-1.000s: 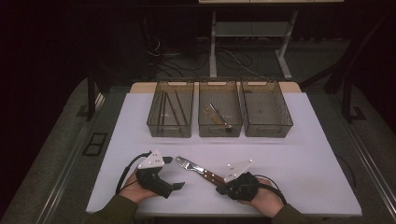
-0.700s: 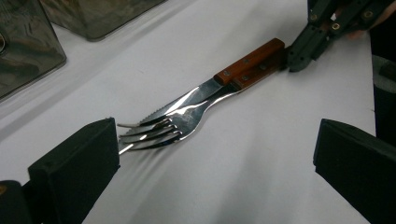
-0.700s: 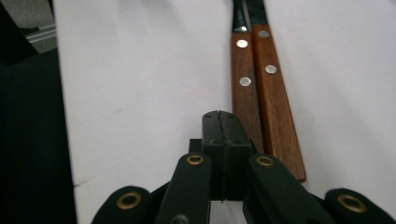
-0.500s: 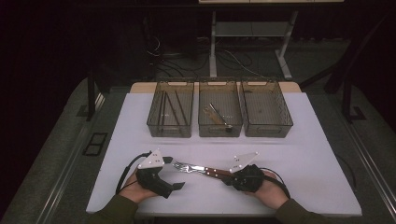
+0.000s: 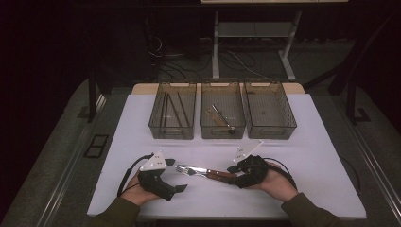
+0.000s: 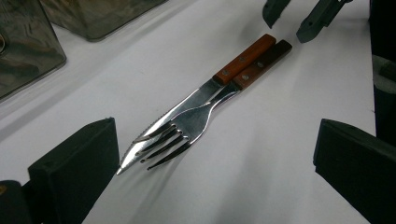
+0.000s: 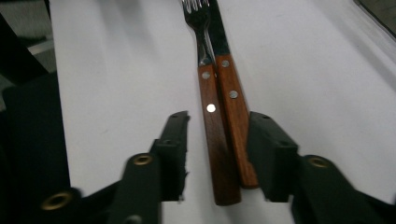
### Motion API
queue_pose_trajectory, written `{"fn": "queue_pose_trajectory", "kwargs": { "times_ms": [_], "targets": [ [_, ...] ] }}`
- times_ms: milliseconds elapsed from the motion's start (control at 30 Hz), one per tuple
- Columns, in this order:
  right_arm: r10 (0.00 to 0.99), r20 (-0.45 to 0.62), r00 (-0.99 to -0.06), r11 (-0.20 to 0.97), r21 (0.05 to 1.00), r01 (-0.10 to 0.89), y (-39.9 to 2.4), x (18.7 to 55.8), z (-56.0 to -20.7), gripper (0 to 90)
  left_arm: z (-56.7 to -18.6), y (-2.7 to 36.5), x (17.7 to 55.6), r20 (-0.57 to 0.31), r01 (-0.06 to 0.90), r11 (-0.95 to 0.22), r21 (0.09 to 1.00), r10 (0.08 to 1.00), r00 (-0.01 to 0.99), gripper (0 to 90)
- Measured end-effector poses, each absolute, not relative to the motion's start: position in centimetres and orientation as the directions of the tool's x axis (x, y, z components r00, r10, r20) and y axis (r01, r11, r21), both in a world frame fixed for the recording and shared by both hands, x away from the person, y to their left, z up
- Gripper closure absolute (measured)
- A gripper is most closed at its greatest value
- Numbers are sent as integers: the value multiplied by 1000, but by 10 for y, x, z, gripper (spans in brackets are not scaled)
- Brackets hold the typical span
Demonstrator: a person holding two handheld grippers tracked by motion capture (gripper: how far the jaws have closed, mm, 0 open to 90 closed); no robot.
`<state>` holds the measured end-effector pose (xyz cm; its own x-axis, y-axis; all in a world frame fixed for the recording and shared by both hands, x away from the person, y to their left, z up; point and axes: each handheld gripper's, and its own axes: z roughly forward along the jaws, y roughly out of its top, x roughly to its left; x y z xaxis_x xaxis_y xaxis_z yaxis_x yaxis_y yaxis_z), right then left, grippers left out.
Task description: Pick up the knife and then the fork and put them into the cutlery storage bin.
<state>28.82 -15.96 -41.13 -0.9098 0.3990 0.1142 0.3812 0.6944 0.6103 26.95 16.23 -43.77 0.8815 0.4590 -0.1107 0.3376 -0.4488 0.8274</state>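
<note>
A fork [image 5: 187,169] and a knife [image 5: 204,171] with wooden handles lie side by side on the white table [image 5: 307,156], tips pointing left. My right gripper [image 5: 235,176] sits at their handle ends. Its jaws have just been opening; in the right gripper view the fork handle [image 7: 214,140] and knife handle [image 7: 235,121] lie between the pads of the right gripper [image 7: 219,126], untouched. My left gripper [image 5: 176,175] rests open by the tips. In the left gripper view the fork tines [image 6: 166,144] and knife blade [image 6: 196,98] lie ahead of the wide jaws of the left gripper [image 6: 215,140].
Three clear bins stand in a row at the back of the table. The left bin [image 5: 172,111] holds dark sticks, the middle bin [image 5: 222,116] holds a few utensils, and the right bin [image 5: 269,109] looks bare. A table frame and cables lie beyond.
The right gripper swung the fork and knife from slanted to lying across the table, then its jaws parted off the handles. The left gripper stayed put.
</note>
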Motion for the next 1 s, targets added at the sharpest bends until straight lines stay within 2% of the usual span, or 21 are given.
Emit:
{"fn": "queue_pose_trajectory", "kwargs": {
  "times_ms": [233, 533, 1000],
  "targets": [
    [355, 126, -926, 747, 558, 362, -140, 299, -407, 487, -438, 162, 270, -108, 333, -450, 829, 455, 884, 0],
    [293, 52, -955, 820, 500, 279, -119, 305, -407, 638, -437, 162, 269, -115, 337, -442, 831, 457, 882, 0],
    [258, 36, -965, 870, 425, 248, -100, 308, -413, 719, -437, 162, 269, -115, 334, -437, 835, 456, 883, 0]
  ]
}}
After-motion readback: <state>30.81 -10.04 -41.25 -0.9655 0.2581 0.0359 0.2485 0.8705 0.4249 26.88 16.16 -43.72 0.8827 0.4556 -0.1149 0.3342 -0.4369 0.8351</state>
